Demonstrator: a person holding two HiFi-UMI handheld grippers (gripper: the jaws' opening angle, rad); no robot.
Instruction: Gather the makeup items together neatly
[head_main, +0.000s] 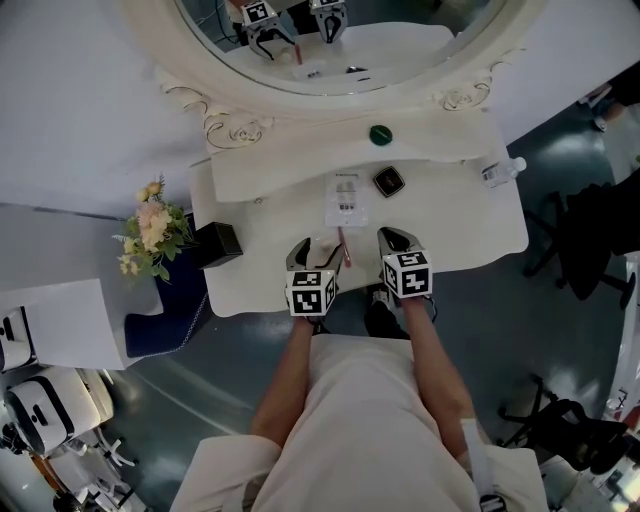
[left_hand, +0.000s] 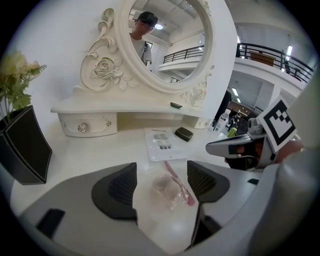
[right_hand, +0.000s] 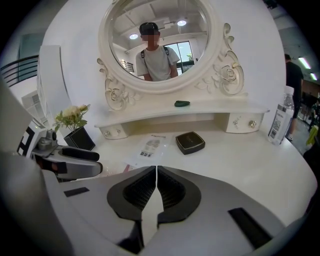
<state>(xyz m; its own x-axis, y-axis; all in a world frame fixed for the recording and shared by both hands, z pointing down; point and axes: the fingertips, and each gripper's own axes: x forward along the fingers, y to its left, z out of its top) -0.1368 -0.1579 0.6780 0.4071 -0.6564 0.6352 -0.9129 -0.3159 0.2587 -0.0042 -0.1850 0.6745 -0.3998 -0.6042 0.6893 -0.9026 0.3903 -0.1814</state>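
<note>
Left gripper view: left gripper gapes around wrapped pink tool at dressing table's front edge; right gripper pinched empty. Next we grip, carry to sachet.

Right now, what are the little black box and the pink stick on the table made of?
The black box looks like hard plastic with a smooth, slightly shiny finish: light glints off its flat lid. The pink stick is probably plastic too, being thin and glossy. The wrapper lying with it looks like soft clear film, because it is crinkled and see-through.
</note>
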